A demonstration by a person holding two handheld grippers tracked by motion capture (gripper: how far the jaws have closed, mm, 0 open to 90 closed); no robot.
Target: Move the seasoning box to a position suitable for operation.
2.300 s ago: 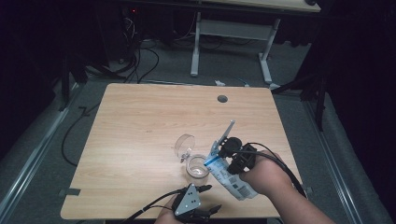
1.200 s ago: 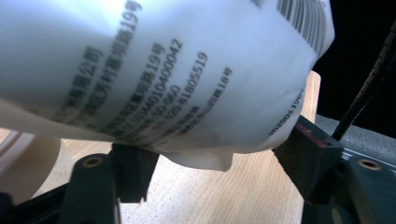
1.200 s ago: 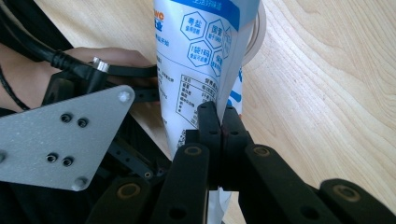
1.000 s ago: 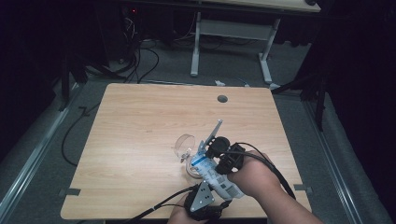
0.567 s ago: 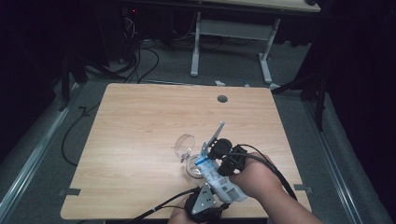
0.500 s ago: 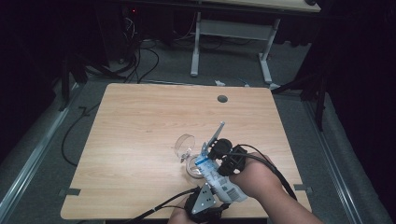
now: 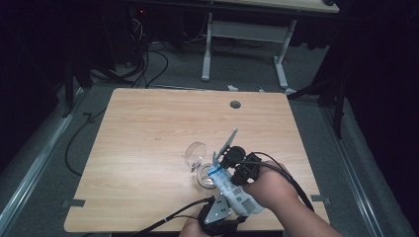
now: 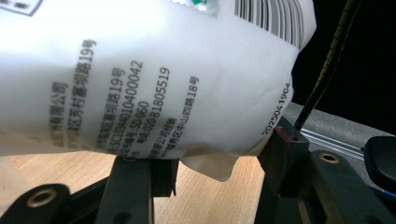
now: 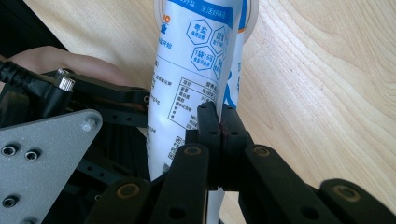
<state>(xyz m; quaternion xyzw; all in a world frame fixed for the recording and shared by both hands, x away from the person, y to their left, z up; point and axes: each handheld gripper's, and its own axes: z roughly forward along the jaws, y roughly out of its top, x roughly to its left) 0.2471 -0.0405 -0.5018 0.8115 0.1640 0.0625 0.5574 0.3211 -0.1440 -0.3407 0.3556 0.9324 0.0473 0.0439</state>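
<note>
White salt pouch (image 7: pixel 232 190) now tipped over the glass jar (image 7: pixel 204 176) on the worktop (image 7: pixel 148 128); my right tool (image 9: pixel 219 114) is pinched tight on its edge, left tool (image 8: pixel 210 154) has come in under its base, jaws apart around it. Pouring looks imminent.

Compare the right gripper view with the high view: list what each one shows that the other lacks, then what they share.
Right gripper view alone: the right gripper with its jaws pinched shut on an edge of the white bag, and the bag's blue label panels with small print.

High view alone: the whole table, the clear glass jar under the bag's upper end, its lid beside it, the floor cables.

Shared: the bag, both grippers, the wooden tabletop.
</note>
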